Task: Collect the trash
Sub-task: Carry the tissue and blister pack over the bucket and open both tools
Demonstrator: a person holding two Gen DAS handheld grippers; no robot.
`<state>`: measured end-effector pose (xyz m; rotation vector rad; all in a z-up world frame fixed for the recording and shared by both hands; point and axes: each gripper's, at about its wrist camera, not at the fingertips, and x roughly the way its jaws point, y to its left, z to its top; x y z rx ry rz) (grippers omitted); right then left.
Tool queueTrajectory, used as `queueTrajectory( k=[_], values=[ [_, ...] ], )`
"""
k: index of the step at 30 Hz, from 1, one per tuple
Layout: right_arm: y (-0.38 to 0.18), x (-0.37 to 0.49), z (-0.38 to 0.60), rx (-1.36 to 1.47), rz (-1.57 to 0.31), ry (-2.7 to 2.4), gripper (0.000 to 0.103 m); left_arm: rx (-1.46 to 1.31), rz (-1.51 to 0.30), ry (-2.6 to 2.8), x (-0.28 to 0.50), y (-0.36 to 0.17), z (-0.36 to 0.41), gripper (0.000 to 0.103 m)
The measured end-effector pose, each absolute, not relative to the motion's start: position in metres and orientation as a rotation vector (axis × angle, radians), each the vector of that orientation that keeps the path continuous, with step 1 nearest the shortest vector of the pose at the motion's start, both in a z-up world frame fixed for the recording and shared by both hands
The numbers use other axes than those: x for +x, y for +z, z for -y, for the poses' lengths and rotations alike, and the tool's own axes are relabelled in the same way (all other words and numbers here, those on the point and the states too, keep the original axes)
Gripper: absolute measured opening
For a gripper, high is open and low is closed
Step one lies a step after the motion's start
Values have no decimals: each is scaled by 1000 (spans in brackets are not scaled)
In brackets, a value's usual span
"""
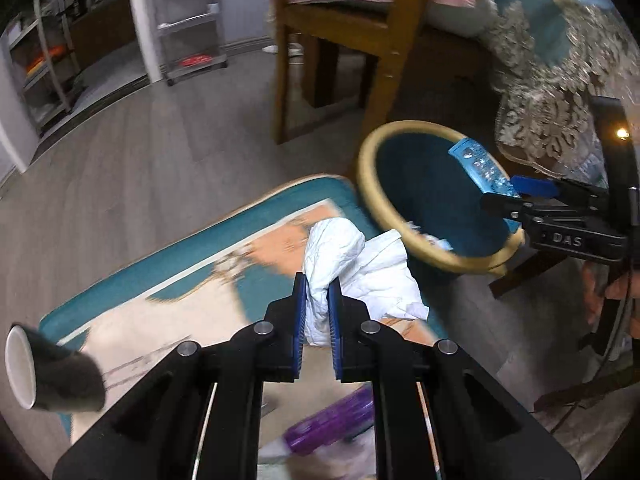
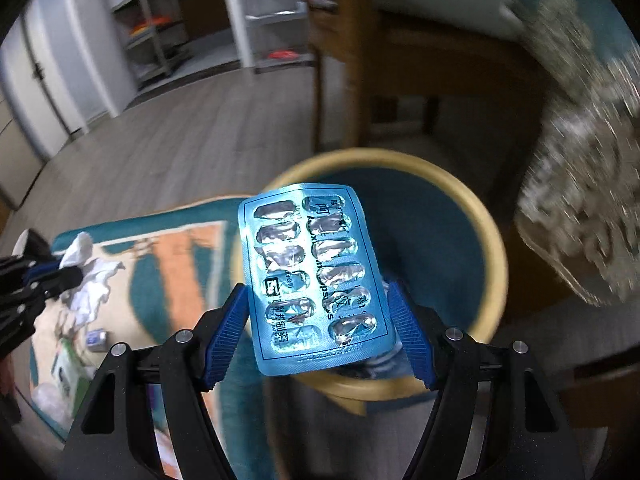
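Left gripper [image 1: 318,304] fingers clamp tissue [image 1: 352,264] over rug [image 1: 168,280]. Right gripper [image 2: 320,320] fingers wide, blister pack [image 2: 312,276] between, above bin [image 2: 492,248].

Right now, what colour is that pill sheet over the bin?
Light blue with silvery, emptied pockets: the blister pack shows best in the right wrist view.

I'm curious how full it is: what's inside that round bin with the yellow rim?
The bin shows a dark teal inside with a scrap of pale paper by its near rim. The blister pack, held over it, hides much of the bottom.
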<state>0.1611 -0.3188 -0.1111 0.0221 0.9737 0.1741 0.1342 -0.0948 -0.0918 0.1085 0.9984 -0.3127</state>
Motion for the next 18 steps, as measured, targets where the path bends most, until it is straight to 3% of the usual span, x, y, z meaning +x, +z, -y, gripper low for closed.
queueTrajectory(
  k=[17, 18],
  values=[
    [-144, 177, 391, 148, -1034, 26, 72, 57, -987, -451, 186, -129, 206, 10],
    [-145, 177, 391, 152, -1035, 25, 72, 54, -991, -457, 187, -130, 208, 14]
  ],
)
